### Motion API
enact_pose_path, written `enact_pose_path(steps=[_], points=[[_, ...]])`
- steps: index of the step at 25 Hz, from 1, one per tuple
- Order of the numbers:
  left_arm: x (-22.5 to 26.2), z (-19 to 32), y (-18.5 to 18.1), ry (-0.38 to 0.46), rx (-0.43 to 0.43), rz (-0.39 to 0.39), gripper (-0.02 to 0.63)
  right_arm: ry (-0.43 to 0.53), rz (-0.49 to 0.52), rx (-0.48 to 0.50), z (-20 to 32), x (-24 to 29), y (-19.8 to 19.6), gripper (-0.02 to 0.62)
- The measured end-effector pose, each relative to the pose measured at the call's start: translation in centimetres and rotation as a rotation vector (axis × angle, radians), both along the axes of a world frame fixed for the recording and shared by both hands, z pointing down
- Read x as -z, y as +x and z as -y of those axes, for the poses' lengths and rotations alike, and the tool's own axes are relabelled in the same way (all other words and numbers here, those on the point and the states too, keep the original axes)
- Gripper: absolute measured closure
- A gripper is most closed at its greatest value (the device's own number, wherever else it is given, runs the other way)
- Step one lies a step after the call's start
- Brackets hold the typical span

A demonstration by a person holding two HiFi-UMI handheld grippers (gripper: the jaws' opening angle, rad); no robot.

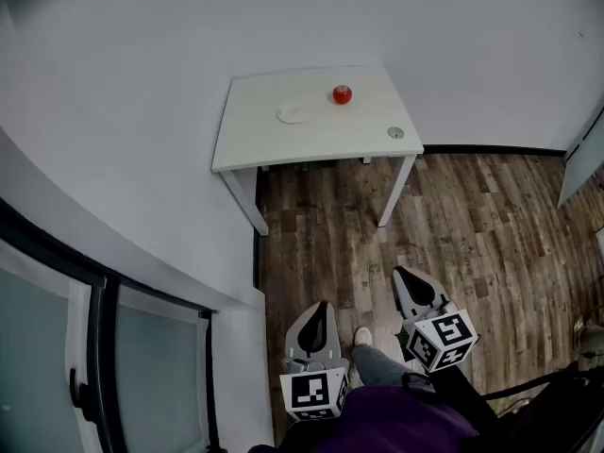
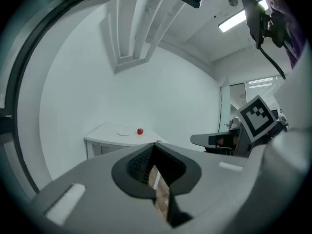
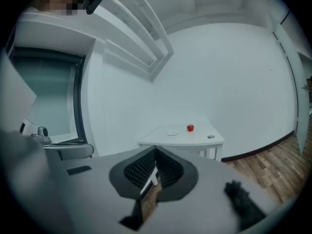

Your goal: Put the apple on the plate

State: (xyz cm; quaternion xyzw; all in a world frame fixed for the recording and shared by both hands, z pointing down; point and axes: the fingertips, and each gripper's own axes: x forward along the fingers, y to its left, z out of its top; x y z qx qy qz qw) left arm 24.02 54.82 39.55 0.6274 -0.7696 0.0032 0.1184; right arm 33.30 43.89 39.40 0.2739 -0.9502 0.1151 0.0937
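Note:
A small red apple (image 1: 342, 94) sits on a white table (image 1: 311, 144) far ahead, with a small white plate (image 1: 291, 114) just to its left, not touching it. Both gripper views show the apple (image 2: 140, 131) (image 3: 190, 127) and the plate (image 2: 124, 133) (image 3: 172, 132) small and distant. My left gripper (image 1: 321, 306) and right gripper (image 1: 402, 273) hang side by side over the wooden floor, well short of the table. Both point toward it with jaws together and nothing held. The left gripper (image 2: 156, 144) and the right gripper (image 3: 156, 149) each show tips that meet.
A round grey grommet (image 1: 395, 132) sits at the table's near right corner. The table stands against a white wall on dark wooden floor (image 1: 472, 234). A glass door with a dark frame (image 1: 94, 347) runs along the left. The person's shoe (image 1: 362, 336) shows between the grippers.

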Motion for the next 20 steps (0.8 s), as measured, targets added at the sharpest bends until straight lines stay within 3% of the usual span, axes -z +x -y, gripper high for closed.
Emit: enact_pose_path(steps=[12, 20], points=[[0.6, 9.1, -1.5, 0.008, 0.027, -0.024, 0.598, -0.008, -0.023, 0.041, 9.0, 0.0, -2.8, 0.584], [0.1, 12.9, -1.2, 0.003, 0.036, -0.022, 0.598, -0.018, -0.010, 0.080, 12.2, -0.6, -3.1, 0.584]])
